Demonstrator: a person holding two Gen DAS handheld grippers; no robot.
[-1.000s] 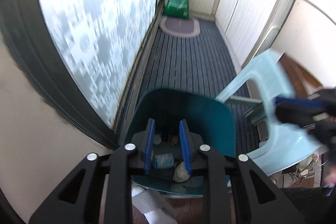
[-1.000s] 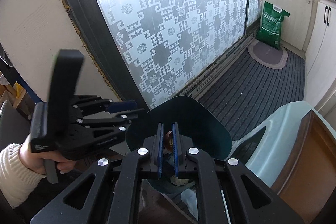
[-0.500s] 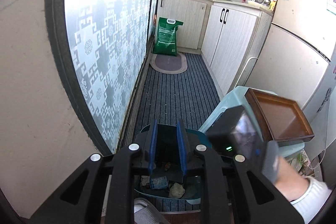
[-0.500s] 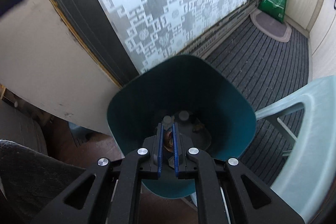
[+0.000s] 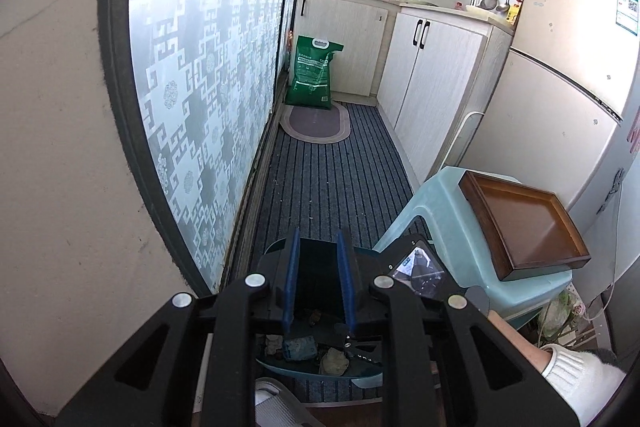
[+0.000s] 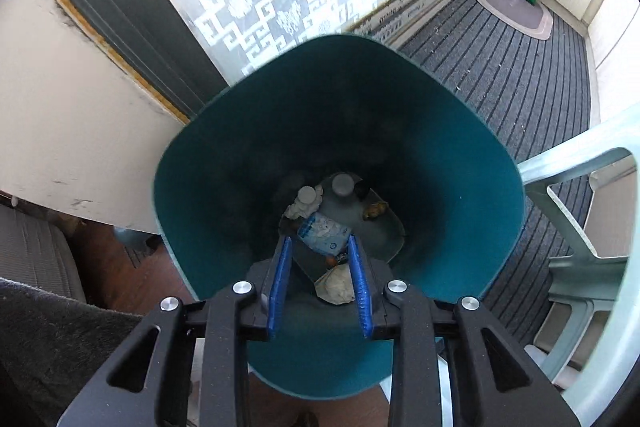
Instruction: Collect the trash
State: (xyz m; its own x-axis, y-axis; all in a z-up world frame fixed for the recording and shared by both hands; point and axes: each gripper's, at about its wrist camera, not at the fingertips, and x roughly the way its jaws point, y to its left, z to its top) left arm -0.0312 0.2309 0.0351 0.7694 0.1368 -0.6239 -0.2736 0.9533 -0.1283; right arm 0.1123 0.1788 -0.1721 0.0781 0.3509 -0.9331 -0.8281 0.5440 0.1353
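Lowered my right claw [image 6: 320,283] into the bin [image 6: 192,163]; its jaws were opening, empty, scrap dropped among trash [image 6: 324,231]. Left claw [image 5: 318,283] slightly spread, empty. Next: fetch more.

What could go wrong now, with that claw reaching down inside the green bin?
The right gripper sits deep inside the bin, jaws opening with nothing gripped; lifting out carelessly might catch the rim and tip it. The left gripper hangs close above the same bin, so the two tools could bump. The brown tray overhangs the pale stool nearby; a nudge might slide it off.
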